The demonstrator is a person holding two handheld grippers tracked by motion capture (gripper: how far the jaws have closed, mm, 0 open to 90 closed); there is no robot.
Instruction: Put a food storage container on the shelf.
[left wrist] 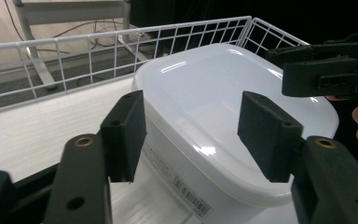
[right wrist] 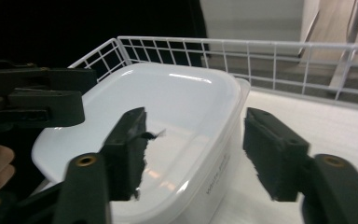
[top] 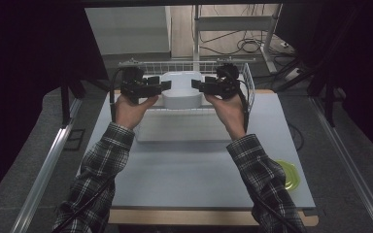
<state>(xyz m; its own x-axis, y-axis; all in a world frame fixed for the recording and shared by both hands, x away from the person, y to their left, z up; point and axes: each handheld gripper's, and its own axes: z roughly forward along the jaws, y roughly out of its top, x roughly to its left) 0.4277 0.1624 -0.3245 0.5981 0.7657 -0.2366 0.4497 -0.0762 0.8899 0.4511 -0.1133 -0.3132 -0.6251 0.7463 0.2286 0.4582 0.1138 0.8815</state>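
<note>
Green lid (top: 288,174) near table edge, barcode label (left wrist: 191,197) on container (left wrist: 223,112)

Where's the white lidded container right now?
In the high view the white lidded container sits inside the wire basket at the table's far edge, between the left claw and the right claw.

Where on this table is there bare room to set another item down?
The near table is bare between the wire basket and the front edge, left of the green lid. The basket is crowded: the white container sits between the left gripper and right gripper.
</note>
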